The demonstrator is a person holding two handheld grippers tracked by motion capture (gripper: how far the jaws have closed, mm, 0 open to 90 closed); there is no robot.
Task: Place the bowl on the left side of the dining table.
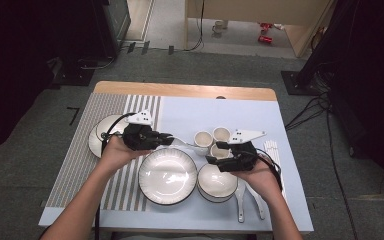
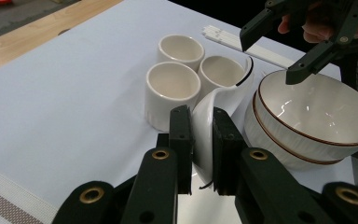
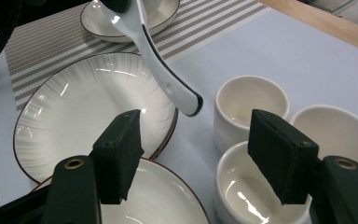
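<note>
My left gripper [image 1: 169, 138] [image 2: 201, 122] is shut on a white spoon [image 2: 223, 99] with a dark rim. It holds the spoon by its bowl end, on edge, and the handle [image 3: 165, 74] reaches toward three white cups [image 1: 212, 141]. My right gripper [image 1: 216, 152] [image 3: 196, 154] hangs open over the nearest cup [image 3: 249, 193] and the rim of a white bowl [image 1: 216, 182] [image 2: 314, 116], with nothing between its pads. The spoon's handle tip ends just beyond those open jaws. In the left gripper view, the right gripper [image 2: 268, 60] hovers above the bowl.
A large white plate [image 1: 167, 176] [image 3: 86, 109] lies at the front centre, left of the bowl. A smaller plate [image 1: 101, 134] sits on the striped placemat [image 1: 82, 165]. Two more spoons [image 1: 249, 200] lie at the front right, and white chopsticks [image 1: 272, 149] at the right edge.
</note>
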